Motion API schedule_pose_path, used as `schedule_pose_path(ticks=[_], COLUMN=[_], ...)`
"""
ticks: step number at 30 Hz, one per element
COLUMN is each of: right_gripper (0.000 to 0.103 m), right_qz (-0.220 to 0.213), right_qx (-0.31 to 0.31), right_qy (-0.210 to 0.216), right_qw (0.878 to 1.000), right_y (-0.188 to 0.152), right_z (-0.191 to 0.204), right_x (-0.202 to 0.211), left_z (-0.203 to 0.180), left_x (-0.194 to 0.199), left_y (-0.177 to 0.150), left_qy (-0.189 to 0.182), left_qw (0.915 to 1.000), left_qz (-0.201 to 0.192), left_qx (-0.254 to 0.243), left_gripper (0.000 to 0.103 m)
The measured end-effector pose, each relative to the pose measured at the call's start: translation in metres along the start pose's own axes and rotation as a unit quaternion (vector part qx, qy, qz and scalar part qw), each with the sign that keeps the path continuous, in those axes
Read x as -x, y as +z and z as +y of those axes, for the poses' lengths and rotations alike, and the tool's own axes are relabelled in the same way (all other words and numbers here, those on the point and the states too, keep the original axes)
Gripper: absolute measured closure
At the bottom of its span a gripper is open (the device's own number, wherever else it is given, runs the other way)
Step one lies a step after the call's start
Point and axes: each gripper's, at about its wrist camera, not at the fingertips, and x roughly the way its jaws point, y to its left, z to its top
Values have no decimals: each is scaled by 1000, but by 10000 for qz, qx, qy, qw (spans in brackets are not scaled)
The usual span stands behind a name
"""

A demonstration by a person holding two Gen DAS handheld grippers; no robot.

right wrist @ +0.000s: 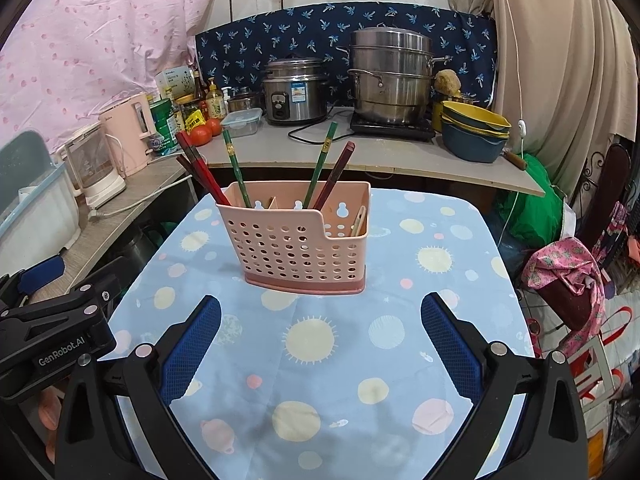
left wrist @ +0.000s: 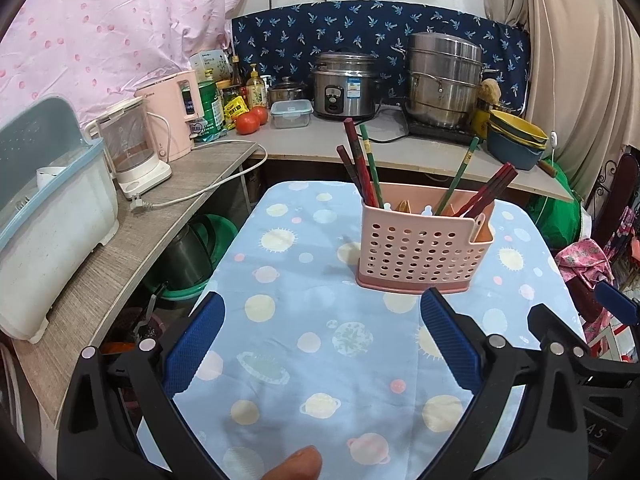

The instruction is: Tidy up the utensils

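Both tools (left wrist: 320, 312) (right wrist: 320, 312) wide open — nothing held.

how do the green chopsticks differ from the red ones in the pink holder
The green chopsticks are two thin single sticks, one in the left compartment and one right of the divider; the red chopsticks are darker and stand mostly in bunches. The tallest green stick, on the right, tilts right, while the left red bunch leans left. The green sticks carry a yellow band near the top; the red show none. Both kinds stand tip-down in the pink holder, leaning against its walls.
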Motion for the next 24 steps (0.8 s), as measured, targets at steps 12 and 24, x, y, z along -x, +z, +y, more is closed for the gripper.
schedule_pose_path(ticks=[12,24], right_gripper=[6,6], right_qz=[39,72], right_qx=[10,16], right_qy=[-27,-23], right_qw=[10000,10000], right_y=[-5,-8], right_z=[-1,0], right_x=[-3,-6], left_z=[-1,0], left_x=[-2,-6], left_y=[-4,-6], left_qy=[74,124], left_qw=[10000,9999], left_qz=[26,82], left_qx=[-6,-1], left_gripper=[9,9])
